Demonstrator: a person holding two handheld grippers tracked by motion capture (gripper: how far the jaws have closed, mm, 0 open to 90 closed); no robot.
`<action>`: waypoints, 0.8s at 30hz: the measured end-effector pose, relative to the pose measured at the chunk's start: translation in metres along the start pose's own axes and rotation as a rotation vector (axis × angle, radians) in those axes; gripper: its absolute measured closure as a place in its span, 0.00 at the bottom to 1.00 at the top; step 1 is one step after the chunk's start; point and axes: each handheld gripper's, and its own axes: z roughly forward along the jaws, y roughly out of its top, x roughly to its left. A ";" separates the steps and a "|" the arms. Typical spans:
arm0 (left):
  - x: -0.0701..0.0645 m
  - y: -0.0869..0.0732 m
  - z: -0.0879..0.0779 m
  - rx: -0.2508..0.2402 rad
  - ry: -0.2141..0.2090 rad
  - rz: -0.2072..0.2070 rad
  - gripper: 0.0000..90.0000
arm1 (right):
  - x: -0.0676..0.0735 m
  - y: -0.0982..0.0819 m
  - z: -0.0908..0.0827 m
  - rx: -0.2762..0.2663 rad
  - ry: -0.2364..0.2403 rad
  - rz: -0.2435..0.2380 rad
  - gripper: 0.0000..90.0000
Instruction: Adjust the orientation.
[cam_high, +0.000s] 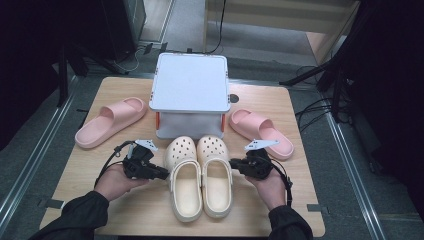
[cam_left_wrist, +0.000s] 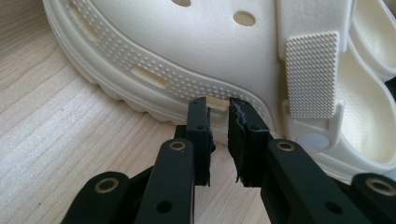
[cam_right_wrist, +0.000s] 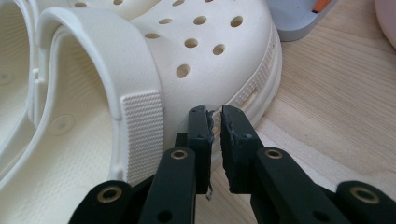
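A pair of cream clogs lies side by side, toes pointing far, at the near middle of the wooden surface (cam_high: 100, 200). The left clog (cam_high: 184, 175) and the right clog (cam_high: 216, 172) touch along their inner sides, their toes just short of a white box.

The left claw (cam_high: 164, 175) points right at the outer side of the left clog. In the left gripper view its two black pads stand nearly together with a narrow gap between them, the tips against the clog's ribbed sole edge (cam_left_wrist: 154, 93), close to the heel strap's textured end (cam_left_wrist: 312, 74). Nothing lies between the pads: the claw is clenched almost shut and grasps nothing.

The right claw (cam_high: 234, 163) points left at the outer side of the right clog. In the right gripper view its pads also stand nearly together, tips against the clog's side wall (cam_right_wrist: 196, 88) beside the strap (cam_right_wrist: 142, 130), and they grasp nothing.

The white box (cam_high: 190, 82) with a flat lid sits at the far middle. A pink slide (cam_high: 111, 121) lies left of it, another pink slide (cam_high: 260, 132) right of it, both apart from the clogs.
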 end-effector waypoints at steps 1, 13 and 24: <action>0.000 0.000 0.000 0.001 0.001 -0.002 0.86 | -0.001 0.000 0.000 -0.003 0.004 0.004 0.92; 0.004 0.001 -0.020 -0.066 0.036 -0.026 0.82 | 0.004 0.005 -0.022 -0.091 0.030 0.002 0.78; 0.000 0.010 -0.038 -0.088 0.032 -0.016 0.84 | 0.022 0.008 -0.043 -0.154 0.088 0.025 0.66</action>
